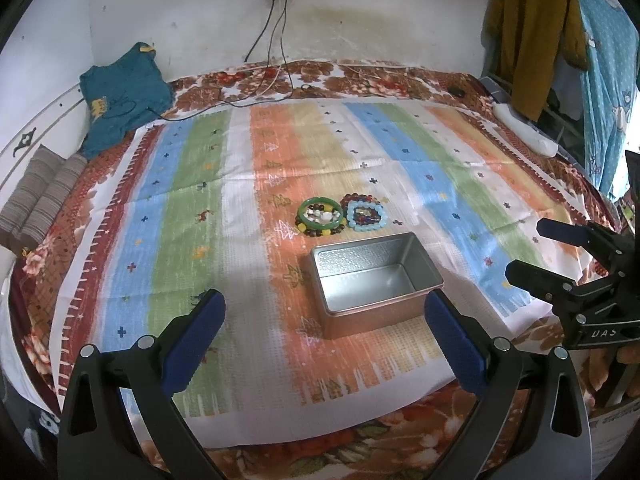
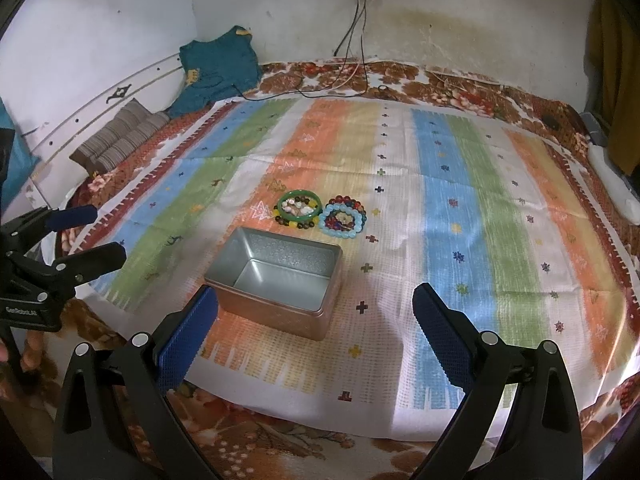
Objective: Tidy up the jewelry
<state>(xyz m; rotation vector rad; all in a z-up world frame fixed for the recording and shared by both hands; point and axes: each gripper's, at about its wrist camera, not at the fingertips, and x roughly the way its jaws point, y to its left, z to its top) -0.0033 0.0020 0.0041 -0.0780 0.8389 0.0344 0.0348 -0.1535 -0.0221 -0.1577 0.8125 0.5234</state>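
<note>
Both tongs, left tongs (image 1: pixel 324 316) and right tongs (image 2: pixel 316 310), spread empty over open rectangular silver tin (image 1: pixel 374 276), mid-bed, awaiting stacked bead bracelets (image 1: pixel 342 216) just beyond.

Open tin (image 1: pixel 376 280) sits mid-cloth (image 1: pixel 192 208), nothing over its mouth. Bracelets (image 1: pixel 342 216) just beyond at 12 o'clock, the two piles touching. Cloth bare at 9 and 3 o'clock. Cables (image 1: pixel 256 92) and shirt (image 1: pixel 120 96) well back by the wall.

One tin box (image 1: pixel 376 280) — two bracelet piles (image 1: pixel 321 218) — two claws (image 1: pixel 324 336).
</note>
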